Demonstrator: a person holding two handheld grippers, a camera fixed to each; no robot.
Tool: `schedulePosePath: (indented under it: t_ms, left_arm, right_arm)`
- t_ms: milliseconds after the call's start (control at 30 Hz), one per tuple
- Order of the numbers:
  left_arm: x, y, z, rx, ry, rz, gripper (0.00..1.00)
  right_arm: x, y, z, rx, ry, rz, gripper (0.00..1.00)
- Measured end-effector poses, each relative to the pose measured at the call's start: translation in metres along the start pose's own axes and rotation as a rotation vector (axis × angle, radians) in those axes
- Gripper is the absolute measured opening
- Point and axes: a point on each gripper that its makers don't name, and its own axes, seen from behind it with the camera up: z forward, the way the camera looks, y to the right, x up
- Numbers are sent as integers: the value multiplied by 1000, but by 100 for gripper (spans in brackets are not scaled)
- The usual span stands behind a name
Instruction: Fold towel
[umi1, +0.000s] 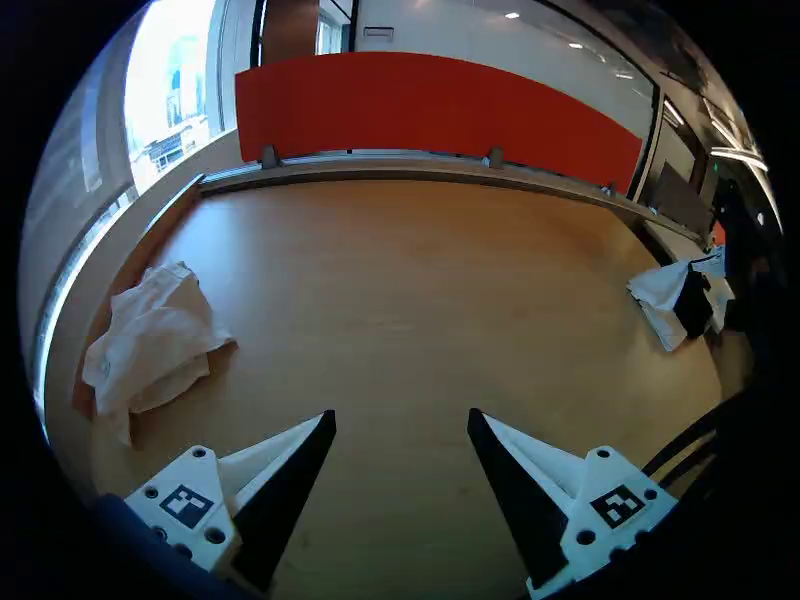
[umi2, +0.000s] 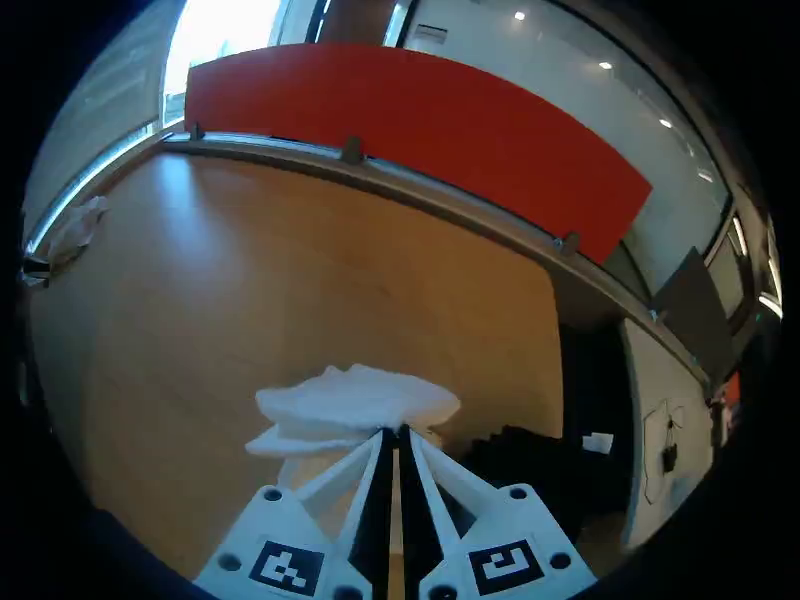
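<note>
My right gripper (umi2: 394, 432) is pinched almost closed on a bunched white towel (umi2: 350, 405) near the table (umi2: 250, 290) edge. My left gripper (umi1: 400, 415) gapes wide, holding nothing. A beige towel (umi1: 150, 345) lies crumpled well apart (nothing looks folded), so I judge all the folding remains.

On the table (umi1: 400, 290), a crumpled towel (umi1: 150, 340) lay at the left edge and a second towel (umi1: 660, 290) at the right edge; a panel (umi1: 440, 110) stood along the far edge.

left tongs (umi1: 400, 415): spread wide | right tongs (umi2: 394, 432): pinched on towel (umi2: 350, 400)
</note>
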Motion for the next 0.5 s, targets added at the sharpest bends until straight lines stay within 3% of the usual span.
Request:
schedulePosePath:
  t_ms: [500]
  left_arm:
    - [-4,0,-3,6,-6,14,98]
  right_arm:
    - [-47,9,-1,-29,-68,82,4]
